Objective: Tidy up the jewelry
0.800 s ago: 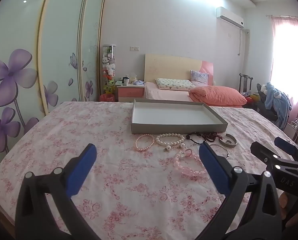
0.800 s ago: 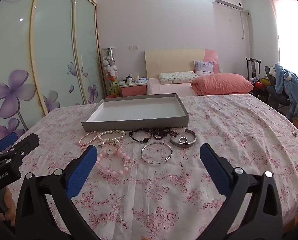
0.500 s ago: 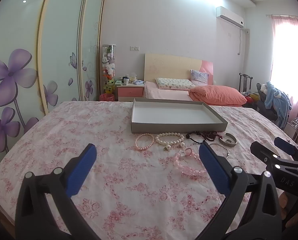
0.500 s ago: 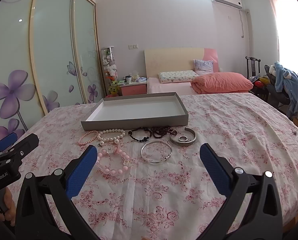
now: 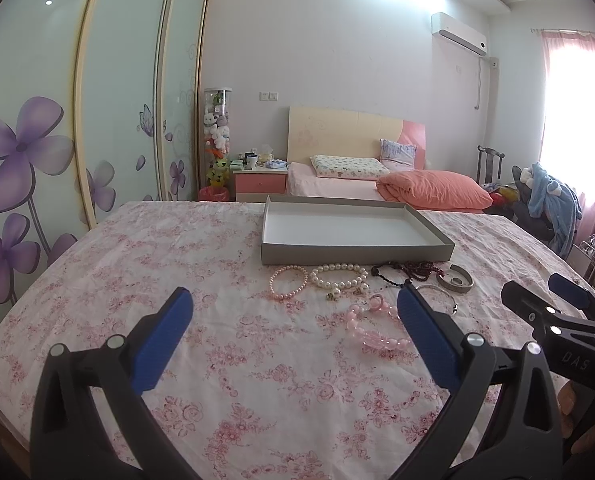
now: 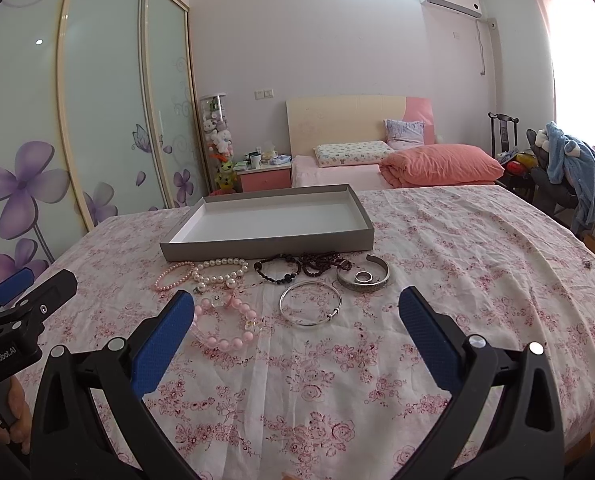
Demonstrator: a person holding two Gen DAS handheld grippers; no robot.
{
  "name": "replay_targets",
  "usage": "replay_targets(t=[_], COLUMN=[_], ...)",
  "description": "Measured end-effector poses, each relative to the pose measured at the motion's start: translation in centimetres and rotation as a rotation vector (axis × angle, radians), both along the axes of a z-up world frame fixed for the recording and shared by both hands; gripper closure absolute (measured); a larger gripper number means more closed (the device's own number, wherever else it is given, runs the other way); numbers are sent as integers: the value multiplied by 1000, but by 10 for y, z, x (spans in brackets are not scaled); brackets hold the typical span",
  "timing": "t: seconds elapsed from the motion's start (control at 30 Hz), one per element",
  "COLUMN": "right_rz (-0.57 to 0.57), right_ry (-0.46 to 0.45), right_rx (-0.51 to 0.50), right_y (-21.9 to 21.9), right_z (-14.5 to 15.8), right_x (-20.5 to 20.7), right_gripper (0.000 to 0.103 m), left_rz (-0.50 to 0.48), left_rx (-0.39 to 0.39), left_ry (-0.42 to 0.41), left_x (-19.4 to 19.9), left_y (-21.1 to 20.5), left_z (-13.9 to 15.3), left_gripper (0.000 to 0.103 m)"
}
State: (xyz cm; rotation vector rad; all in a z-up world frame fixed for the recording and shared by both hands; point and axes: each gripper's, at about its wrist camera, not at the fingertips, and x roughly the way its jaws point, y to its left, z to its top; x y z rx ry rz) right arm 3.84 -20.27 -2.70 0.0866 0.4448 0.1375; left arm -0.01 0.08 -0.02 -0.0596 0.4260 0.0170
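Observation:
A shallow grey tray (image 6: 265, 246) with a white inside stands empty on the floral tablecloth; it also shows in the left wrist view (image 5: 353, 252). In front of it lie a small pink pearl bracelet (image 6: 169, 278), a white pearl bracelet (image 6: 217, 272), a black bead bracelet (image 6: 277, 270), dark red beads (image 6: 321, 262), a silver cuff (image 6: 363, 278) around a ring, a thin silver bangle (image 6: 310, 308) and a big pink bead bracelet (image 6: 225, 324). My right gripper (image 6: 293, 324) is open above the cloth, short of the jewelry. My left gripper (image 5: 293, 320) is open and empty.
The round table (image 6: 477, 280) drops off at the right and near edges. Behind it are a bed with an orange quilt (image 6: 441, 162), a pink nightstand (image 6: 263, 178), sliding wardrobe doors (image 6: 97, 120) at left and a chair with clothes (image 6: 569, 168) at right.
Both grippers have crept slightly forward toward the jewelry. Both stay open and nothing on the table has moved.

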Motion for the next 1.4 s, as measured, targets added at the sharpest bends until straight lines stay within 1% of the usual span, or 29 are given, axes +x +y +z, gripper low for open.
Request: replay_targets(t=[1.4], right_rz=[5], right_ry=[-4], right_rx=[-1], right_y=[1], right_z=[2], right_x=[3], right_gripper=[2], left_rz=[2], left_rx=[3], left_ry=[3], left_x=[1], left_y=[0], left_z=[-1], left_gripper=[4])
